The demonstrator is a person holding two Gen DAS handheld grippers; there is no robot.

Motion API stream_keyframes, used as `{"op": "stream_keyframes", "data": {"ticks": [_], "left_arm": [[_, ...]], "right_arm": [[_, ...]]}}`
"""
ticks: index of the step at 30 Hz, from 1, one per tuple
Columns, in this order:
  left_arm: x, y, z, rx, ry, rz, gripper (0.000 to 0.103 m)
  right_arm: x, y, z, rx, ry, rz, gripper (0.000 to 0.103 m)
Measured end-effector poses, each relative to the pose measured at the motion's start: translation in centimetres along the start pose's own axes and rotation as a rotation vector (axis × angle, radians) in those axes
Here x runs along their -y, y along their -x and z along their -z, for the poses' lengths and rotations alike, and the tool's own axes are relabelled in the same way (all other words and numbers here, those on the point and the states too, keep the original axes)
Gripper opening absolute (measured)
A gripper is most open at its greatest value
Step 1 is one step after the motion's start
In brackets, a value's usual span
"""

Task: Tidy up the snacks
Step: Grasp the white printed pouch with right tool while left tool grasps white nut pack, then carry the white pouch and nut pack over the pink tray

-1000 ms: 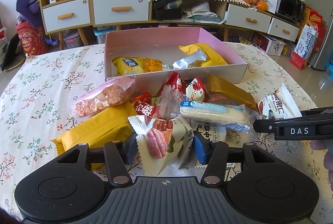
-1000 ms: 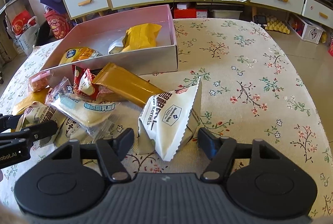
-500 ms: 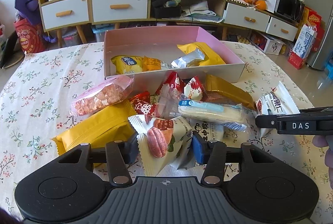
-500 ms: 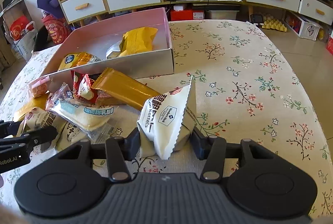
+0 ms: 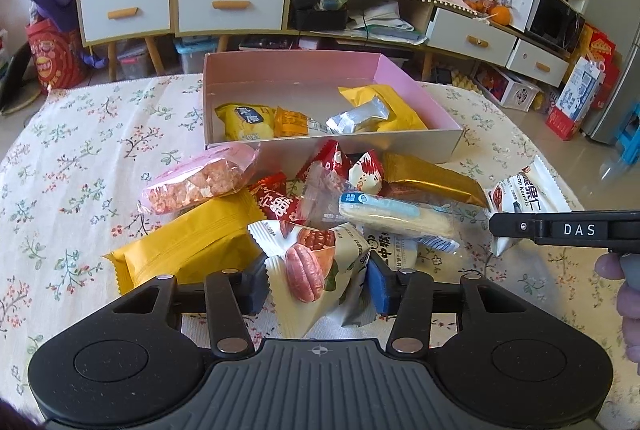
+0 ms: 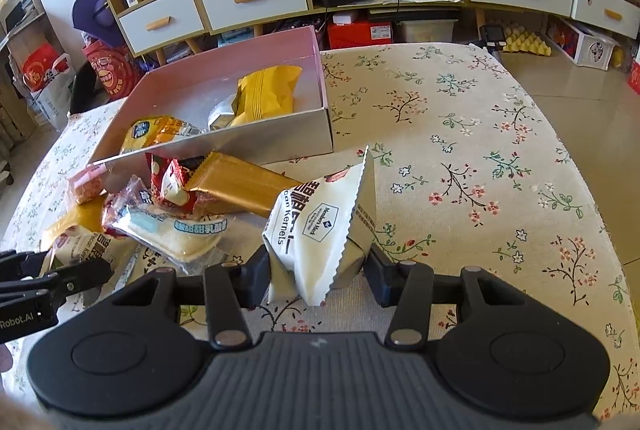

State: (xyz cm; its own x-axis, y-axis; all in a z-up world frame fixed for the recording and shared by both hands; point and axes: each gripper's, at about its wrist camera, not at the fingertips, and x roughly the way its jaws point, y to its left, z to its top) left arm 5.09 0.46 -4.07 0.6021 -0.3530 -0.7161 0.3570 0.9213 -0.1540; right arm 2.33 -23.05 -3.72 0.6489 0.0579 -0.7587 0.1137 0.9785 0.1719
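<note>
A white pecan packet with a pink nut picture (image 5: 316,262) lies at the near edge of the snack pile. My left gripper (image 5: 316,286) has its jaws closing on it, and both pads touch its sides. A second white pecan-kernels packet (image 6: 320,226) stands tilted on the tablecloth, with my right gripper (image 6: 320,274) shut on its lower part. That packet (image 5: 524,190) also shows in the left wrist view, behind the right gripper's finger (image 5: 560,230). The pink box (image 5: 288,64) behind the pile holds several packets.
Loose in the pile are a yellow packet (image 5: 192,242), a pink cracker bag (image 5: 196,182), red sweets (image 5: 276,198), a gold bar (image 5: 432,178) and a long cream cake (image 5: 396,214). Flowered tablecloth (image 6: 480,158) stretches bare to the right. Cabinets line the wall.
The right gripper's jaws closed onto the white kernels packet, which now stands more upright. The left gripper's jaws narrowed around the pecan packet. Neither hand has shifted much.
</note>
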Motion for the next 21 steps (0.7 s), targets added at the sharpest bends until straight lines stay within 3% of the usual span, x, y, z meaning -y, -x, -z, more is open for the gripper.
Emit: {"op": "stream_keyframes", "data": {"ticks": [21], "left_arm": [[-0.1, 1.9, -0.5, -0.007, 0.055, 0.057, 0.044]], "right_arm": [[1.1, 2.7, -1.1, -0.006, -0.066, -0.033, 0.046]]}}
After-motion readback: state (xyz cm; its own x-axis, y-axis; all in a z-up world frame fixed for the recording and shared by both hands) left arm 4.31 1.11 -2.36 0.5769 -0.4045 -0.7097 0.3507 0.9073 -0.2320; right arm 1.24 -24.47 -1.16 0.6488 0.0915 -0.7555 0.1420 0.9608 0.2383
